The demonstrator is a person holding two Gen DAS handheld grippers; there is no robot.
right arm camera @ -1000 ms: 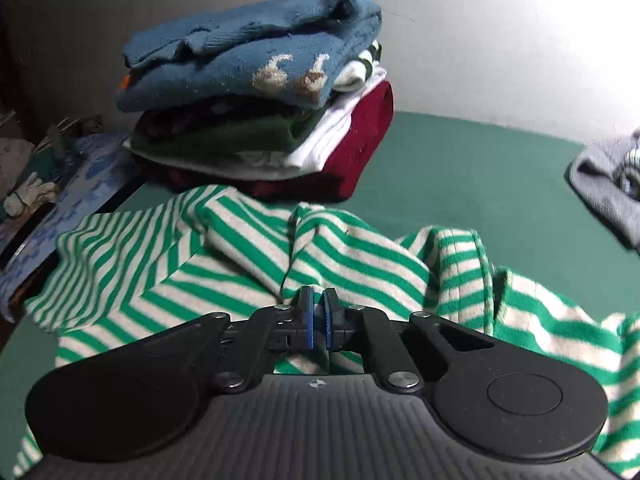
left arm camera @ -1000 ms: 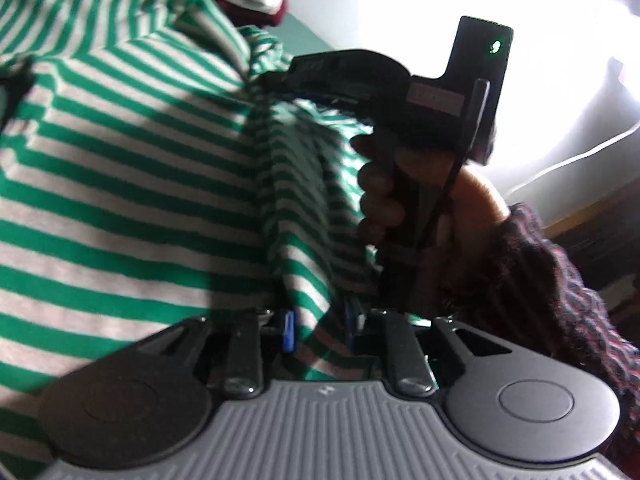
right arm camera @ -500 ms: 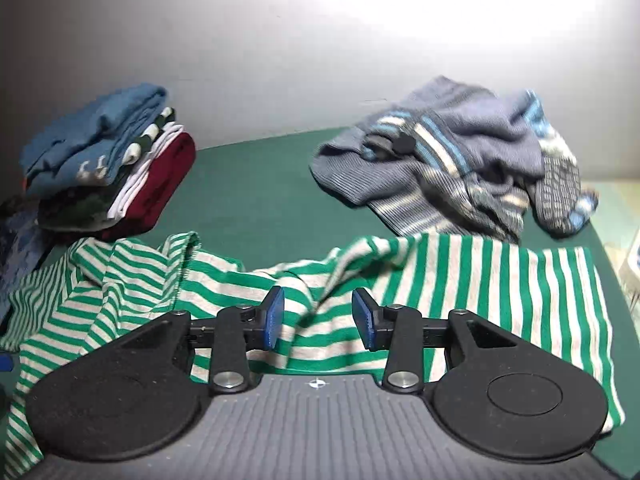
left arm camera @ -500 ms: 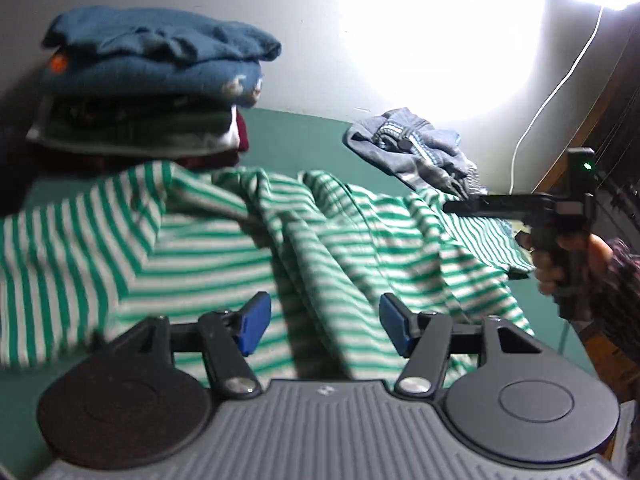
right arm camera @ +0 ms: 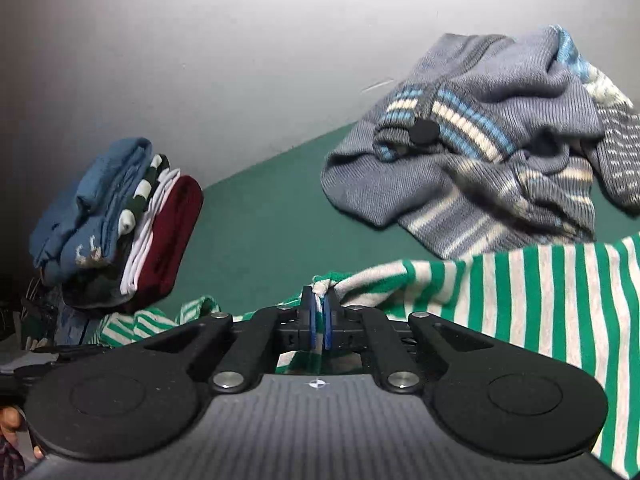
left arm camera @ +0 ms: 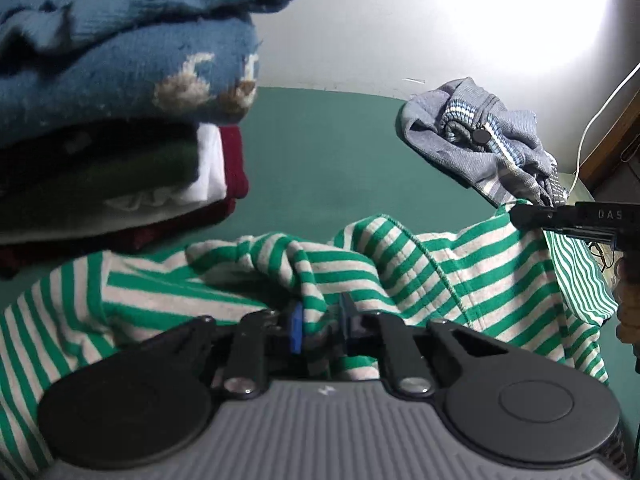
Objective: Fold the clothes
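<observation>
Left gripper point(left arm camera: 320, 326): jaws closing, a bunched fold of the green-and-cream striped jersey shirt point(left arm camera: 440, 276) pinched between the blue pads. Right gripper point(right arm camera: 319, 322): pads nearly together, clamped on a thin gathered edge of the same shirt point(right arm camera: 540, 304).

Shirt lies rumpled on the flat green table surface point(left arm camera: 332, 152), soft knit, stitched hem visible, slack folds sagging between the two grips.

Folded stack point(left arm camera: 120, 112) just behind it on the left: fuzzy blue knit sweater with cream motifs on top, then dark green, white and maroon layers, edges roughly squared.

Unfolded grey-blue ribbed cardigan point(right arm camera: 480, 152), striped bands, round black button, crumpled in a heap at far right, touching the shirt's edge.
</observation>
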